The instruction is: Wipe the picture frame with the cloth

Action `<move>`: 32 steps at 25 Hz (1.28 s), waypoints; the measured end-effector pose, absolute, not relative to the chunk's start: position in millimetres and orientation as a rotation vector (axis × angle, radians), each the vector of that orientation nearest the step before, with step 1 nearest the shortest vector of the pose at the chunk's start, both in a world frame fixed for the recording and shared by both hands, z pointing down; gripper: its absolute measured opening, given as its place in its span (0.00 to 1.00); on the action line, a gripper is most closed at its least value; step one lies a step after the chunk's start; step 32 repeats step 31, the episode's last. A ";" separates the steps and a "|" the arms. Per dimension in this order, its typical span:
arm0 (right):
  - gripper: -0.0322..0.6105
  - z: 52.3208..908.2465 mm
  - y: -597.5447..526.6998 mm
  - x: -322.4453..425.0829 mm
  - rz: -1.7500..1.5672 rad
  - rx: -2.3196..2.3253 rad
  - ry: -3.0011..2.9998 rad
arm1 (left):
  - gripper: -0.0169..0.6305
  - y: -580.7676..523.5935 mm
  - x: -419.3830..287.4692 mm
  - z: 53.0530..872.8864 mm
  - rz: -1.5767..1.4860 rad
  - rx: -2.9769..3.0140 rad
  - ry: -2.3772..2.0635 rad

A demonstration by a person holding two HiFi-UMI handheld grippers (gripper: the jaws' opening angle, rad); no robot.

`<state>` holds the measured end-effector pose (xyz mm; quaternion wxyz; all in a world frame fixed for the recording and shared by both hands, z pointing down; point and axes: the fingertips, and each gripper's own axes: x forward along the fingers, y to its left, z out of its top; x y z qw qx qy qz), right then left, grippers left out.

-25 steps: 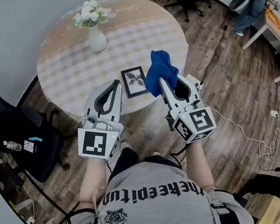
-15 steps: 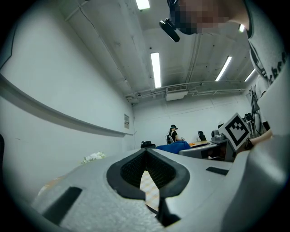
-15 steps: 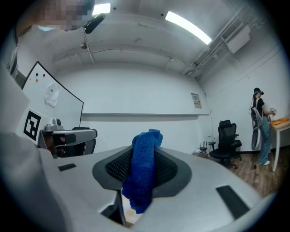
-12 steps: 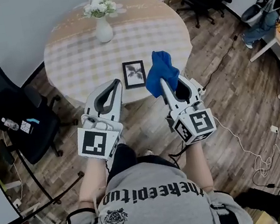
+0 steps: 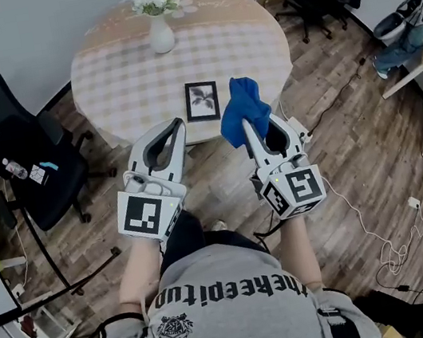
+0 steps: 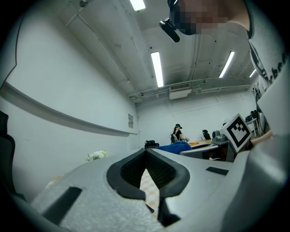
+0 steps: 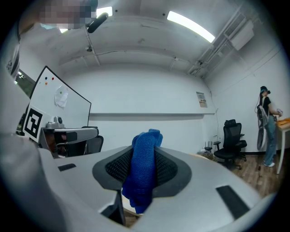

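Cloth [image 5: 243, 108] in upraised right gripper [image 5: 257, 125]

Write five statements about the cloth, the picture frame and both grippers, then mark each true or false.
1. The right gripper has its jaws shut on the blue cloth. True.
2. The left gripper grips the picture frame. False: its jaws are together on nothing.
3. The frame lies flat on the round table. True.
4. The cloth is spread over the frame. False: it hangs bunched from the right jaws, and the frame is uncovered.
5. A vase of white flowers stands on the table. True.
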<state>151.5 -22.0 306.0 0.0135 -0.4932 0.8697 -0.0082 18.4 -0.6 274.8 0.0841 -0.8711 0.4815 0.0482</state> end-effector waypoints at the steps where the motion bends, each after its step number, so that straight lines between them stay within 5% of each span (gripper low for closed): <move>1: 0.24 306.0 -20.5 152.8 -0.027 -1.537 2.707 | 0.05 0.9 19.4 274.8 0.142 -2.598 1.438; 32: 0.24 299.3 2.4 166.8 0.037 -1.514 2.676 | 0.05 20.9 34.7 273.4 0.112 -2.592 1.440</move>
